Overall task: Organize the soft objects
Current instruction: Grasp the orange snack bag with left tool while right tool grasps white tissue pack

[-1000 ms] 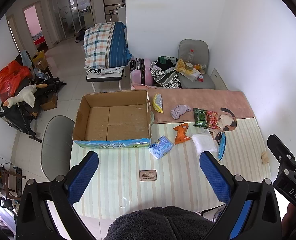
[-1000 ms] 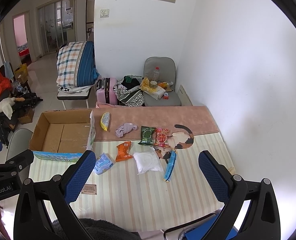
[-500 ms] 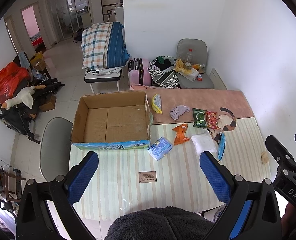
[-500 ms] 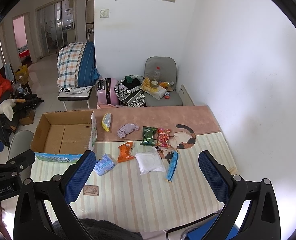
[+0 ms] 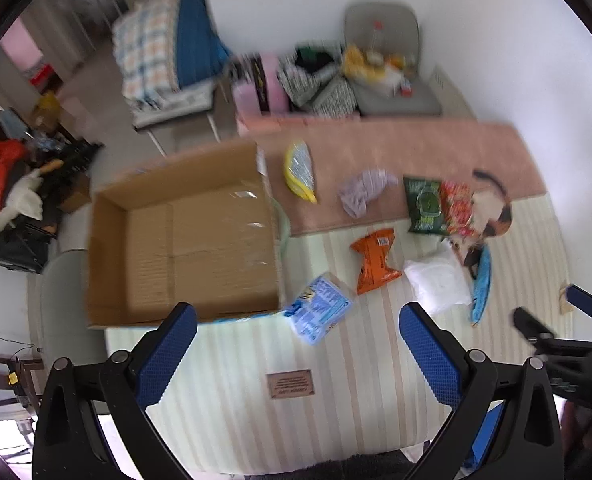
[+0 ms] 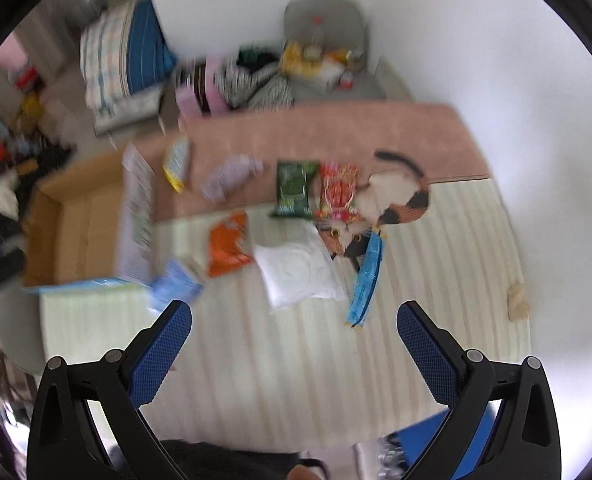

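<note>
Both tongs, left tongs point(image 5: 298, 344) and right tongs point(image 6: 293, 330), are held spread, nothing gripped; the blue packet point(image 5: 320, 312) is probably best pinched mid-body. It's then dropped in the cardboard box point(image 5: 183, 236).

Striped table point(image 5: 360, 400) with box point(image 5: 183, 236), packets point(image 5: 374, 266).

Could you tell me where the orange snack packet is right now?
In the left wrist view, the orange snack packet lies mid-table, between the blue tissue pack and the white pouch.
</note>
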A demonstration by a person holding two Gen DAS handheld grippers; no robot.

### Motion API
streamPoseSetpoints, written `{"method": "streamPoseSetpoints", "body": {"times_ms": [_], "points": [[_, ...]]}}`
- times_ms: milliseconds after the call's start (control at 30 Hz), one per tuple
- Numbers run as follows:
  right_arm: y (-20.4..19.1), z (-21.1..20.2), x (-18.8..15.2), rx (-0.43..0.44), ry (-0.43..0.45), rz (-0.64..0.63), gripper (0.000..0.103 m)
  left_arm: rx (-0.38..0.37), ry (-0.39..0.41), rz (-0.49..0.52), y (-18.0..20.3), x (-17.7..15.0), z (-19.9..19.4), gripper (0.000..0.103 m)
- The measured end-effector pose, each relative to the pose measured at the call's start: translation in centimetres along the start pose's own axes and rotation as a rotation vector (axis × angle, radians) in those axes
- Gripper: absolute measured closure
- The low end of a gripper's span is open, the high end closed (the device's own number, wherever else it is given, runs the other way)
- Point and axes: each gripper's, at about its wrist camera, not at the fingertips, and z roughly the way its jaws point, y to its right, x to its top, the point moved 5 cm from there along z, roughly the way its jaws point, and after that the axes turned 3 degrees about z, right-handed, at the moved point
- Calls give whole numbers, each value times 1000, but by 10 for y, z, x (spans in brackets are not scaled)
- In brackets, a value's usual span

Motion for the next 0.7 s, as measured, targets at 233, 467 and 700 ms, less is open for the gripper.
{"method": "streamPoseSetpoints", "body": {"times_ms": [233, 467, 700], "points": [[4, 177, 23, 39, -286, -107, 0, -51, -259, 57, 43, 33, 127, 24], [-10, 266, 13, 102, -464, -140, 0, -113, -453, 57, 78, 46, 218, 24], [24, 281, -2, 133, -501, -19, 4, -155, -550, 49, 100, 39, 262, 24]]}}
